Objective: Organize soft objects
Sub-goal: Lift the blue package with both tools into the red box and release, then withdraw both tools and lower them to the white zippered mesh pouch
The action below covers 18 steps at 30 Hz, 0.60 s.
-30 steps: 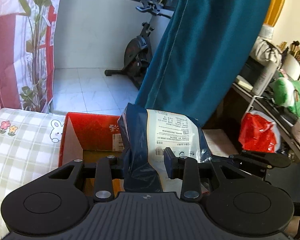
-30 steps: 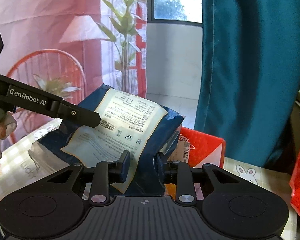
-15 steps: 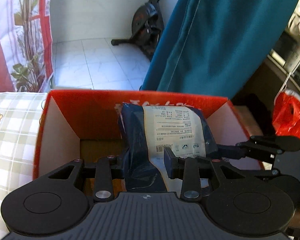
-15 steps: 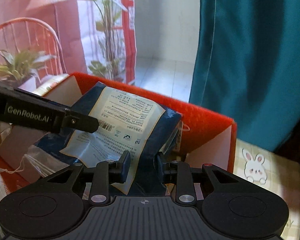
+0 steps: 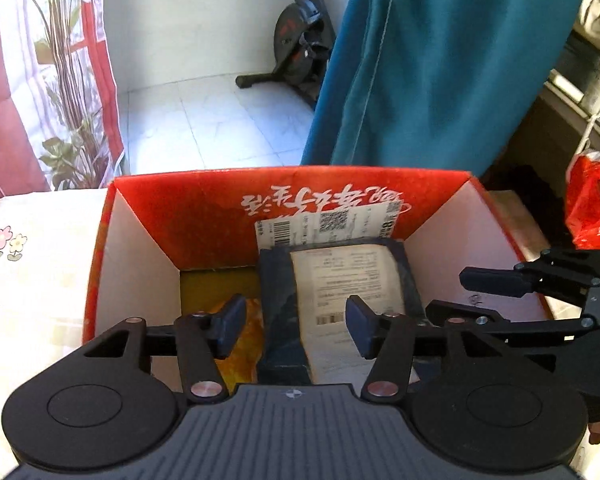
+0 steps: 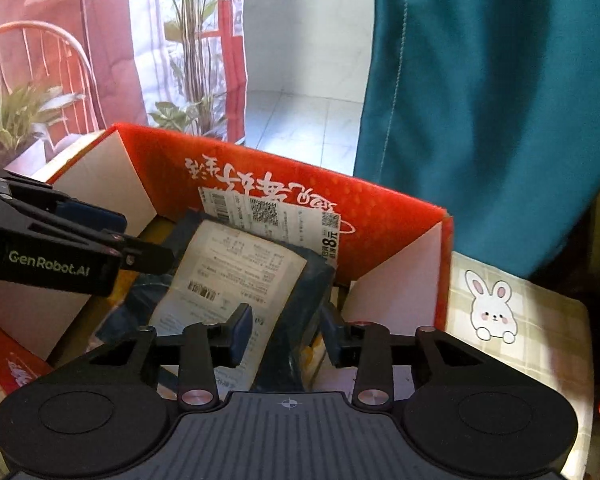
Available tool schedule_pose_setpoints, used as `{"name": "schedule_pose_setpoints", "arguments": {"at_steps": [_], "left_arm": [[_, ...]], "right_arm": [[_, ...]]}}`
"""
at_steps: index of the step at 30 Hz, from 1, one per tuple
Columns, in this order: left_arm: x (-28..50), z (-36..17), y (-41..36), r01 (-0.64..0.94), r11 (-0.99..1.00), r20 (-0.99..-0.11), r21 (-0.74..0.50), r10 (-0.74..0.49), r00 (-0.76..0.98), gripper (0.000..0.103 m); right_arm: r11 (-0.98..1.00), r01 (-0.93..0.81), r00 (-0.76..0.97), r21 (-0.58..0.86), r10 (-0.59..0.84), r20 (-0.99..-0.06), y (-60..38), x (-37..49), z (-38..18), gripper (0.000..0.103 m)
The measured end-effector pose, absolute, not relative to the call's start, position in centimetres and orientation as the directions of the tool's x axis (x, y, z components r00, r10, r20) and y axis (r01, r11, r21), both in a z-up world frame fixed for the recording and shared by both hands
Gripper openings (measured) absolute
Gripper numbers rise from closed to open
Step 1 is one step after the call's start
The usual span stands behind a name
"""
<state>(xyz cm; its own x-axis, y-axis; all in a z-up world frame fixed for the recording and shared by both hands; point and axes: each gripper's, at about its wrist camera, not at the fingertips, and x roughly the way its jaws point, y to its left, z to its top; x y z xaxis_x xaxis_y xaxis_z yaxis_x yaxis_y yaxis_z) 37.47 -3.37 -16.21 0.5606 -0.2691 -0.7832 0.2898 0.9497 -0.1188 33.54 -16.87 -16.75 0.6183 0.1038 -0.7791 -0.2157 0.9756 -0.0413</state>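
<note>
The dark blue soft package (image 5: 340, 292) lies inside the red cardboard box (image 5: 204, 216), leaning on the far wall under a shipping label (white side up). It sits between the jaws of my left gripper (image 5: 296, 324), which have just been opening and now stand well apart, pads clear of it. My right gripper (image 6: 286, 334) straddles the package's other edge; its jaws have just been opening too, moderately parted, not pressing.

The packet (image 5: 340, 292) lies inside the box (image 5: 204, 216) at frame centre, leaning on its far wall; curtain (image 5: 440, 64) behind, upper right.
</note>
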Motion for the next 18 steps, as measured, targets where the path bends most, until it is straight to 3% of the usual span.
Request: {"name": "schedule_pose_setpoints", "arguments": {"at_steps": [18], "left_arm": [[25.0, -10.9, -1.2, 0.299, 0.950, -0.702, -0.085, -0.270, 0.659, 0.057]], "right_arm": [[0.968, -0.248, 0.729, 0.047, 0.218, -0.649, -16.5, 22.5, -10.8, 0.035]]}}
